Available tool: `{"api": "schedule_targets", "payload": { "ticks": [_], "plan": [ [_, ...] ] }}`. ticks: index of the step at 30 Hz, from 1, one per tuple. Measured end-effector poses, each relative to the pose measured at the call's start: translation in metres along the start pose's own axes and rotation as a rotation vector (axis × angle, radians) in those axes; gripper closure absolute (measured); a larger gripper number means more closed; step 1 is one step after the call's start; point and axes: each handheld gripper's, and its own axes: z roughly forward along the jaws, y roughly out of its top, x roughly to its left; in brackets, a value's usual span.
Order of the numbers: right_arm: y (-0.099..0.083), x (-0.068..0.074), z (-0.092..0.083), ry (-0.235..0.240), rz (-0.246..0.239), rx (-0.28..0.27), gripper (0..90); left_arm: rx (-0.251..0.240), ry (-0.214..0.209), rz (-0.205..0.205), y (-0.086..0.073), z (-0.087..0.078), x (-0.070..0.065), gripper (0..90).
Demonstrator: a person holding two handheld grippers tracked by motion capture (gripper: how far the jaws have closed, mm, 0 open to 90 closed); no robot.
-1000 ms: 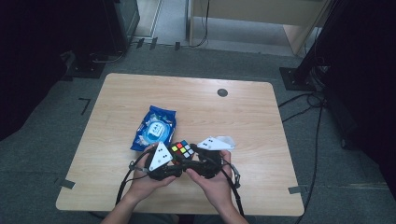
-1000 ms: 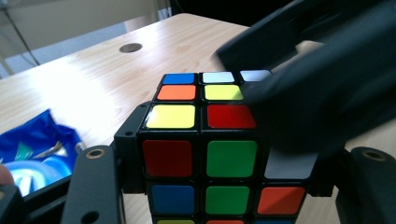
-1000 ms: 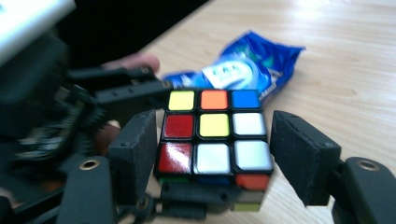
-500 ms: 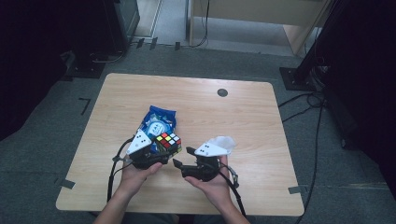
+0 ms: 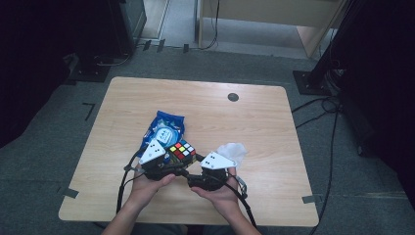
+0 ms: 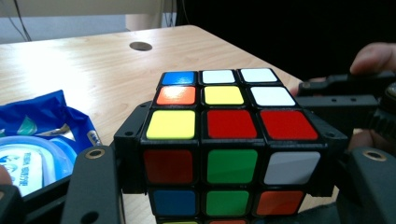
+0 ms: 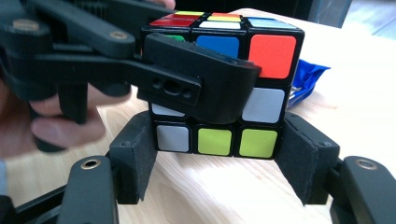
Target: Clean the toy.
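Plastic puzzle cube (image 6: 223, 149) sits near the table's (image 5: 274, 122) front edge, clamped at its upper layers by left gripper (image 5: 164, 164). Right gripper (image 5: 208, 178) brackets the bottom layer, pads seemingly just touching. Colours remain scrambled; layer turn likely pending, solving barely begun.
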Motion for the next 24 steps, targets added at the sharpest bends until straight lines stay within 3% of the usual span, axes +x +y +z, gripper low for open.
{"api": "schedule_targets", "payload": {
  "ticks": [1, 5, 10, 12, 16, 19, 24],
  "plan": [
    [0.0, 0.0, -0.001, -0.005, -0.029, 0.008, 34.0, 0.01, -0.003, 0.004, 0.001, 0.0, 0.0, 33.2],
    [-0.002, 0.003, -0.004, -0.06, -0.22, 0.028, 34.1, 0.049, -0.028, -0.002, 0.003, 0.001, 0.0, 32.6],
    [-0.005, 0.006, -0.006, -0.102, -0.379, 0.043, 34.1, 0.105, -0.058, -0.039, 0.005, 0.002, 0.004, 32.2],
    [-0.007, 0.008, -0.005, -0.119, -0.42, 0.047, 34.1, 0.129, -0.065, -0.049, 0.006, 0.003, 0.005, 32.2],
    [-0.009, 0.011, -0.003, -0.134, -0.461, 0.063, 34.0, 0.159, -0.07, -0.052, 0.005, 0.004, 0.006, 32.9],
    [-0.01, 0.01, -0.001, -0.137, -0.444, 0.063, 33.8, 0.159, -0.048, -0.026, 0.005, 0.004, 0.003, 33.6],
    [-0.01, 0.003, -0.004, -0.106, -0.376, 0.054, 33.2, 0.113, -0.041, -0.024, 0.006, 0.0, 0.004, 33.7]
  ]
}}
